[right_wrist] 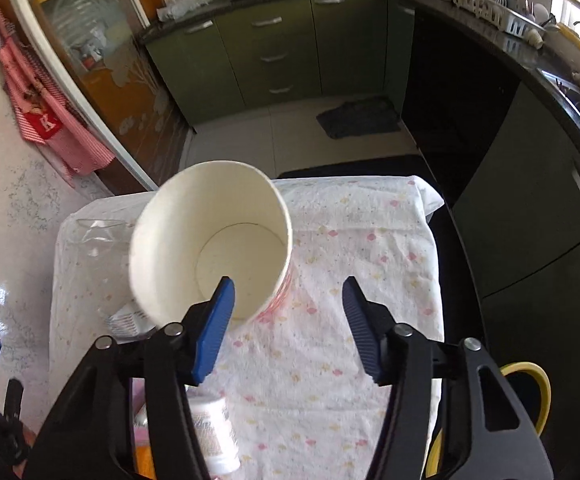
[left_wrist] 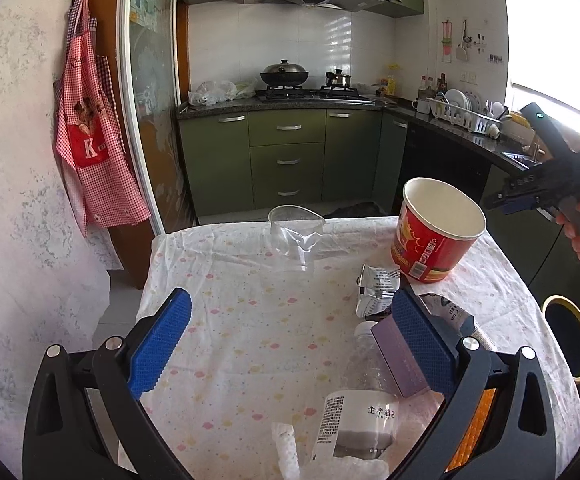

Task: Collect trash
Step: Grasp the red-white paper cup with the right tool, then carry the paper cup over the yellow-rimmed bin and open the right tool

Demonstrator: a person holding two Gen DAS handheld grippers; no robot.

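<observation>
Over the table [left_wrist: 250,312], the left gripper [left_wrist: 290,344] and the right gripper [right_wrist: 288,328] are both spread wide, holding nothing, near the red paper cup [left_wrist: 436,230].

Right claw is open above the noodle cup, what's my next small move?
Probably lower the right claw so the near wall of the red paper cup sits between its open fingers, then close. One finger already overlaps the rim; the other stands outside it. The cup is upright, empty and untouched.
</observation>
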